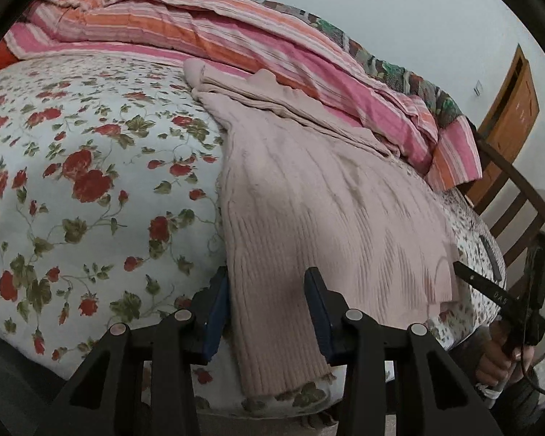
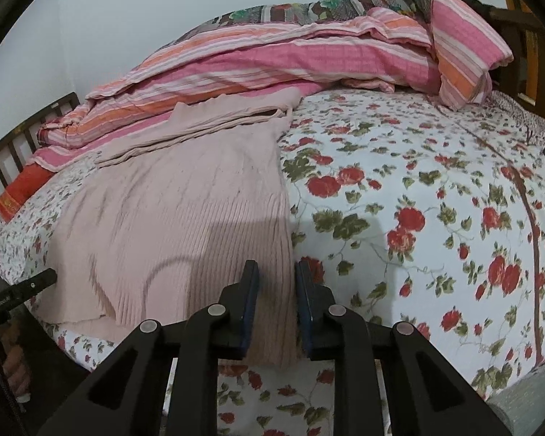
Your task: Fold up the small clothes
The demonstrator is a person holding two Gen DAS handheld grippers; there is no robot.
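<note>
Item: pink knitted garment, lying flat on the bed with its hem at the near edge and its upper part doubled against the striped quilt at the far side. We are judging the folding barely begun; the main folds are still remaining.

Left tongs: we are straddling the hem's left corner, jaws apart, not pressing.

Right tongs: we are pinching the hem's right corner, jaws nearly together on the knit.

Setting: floral sheet, wooden bed rails, pale wall, wooden door far right.
</note>
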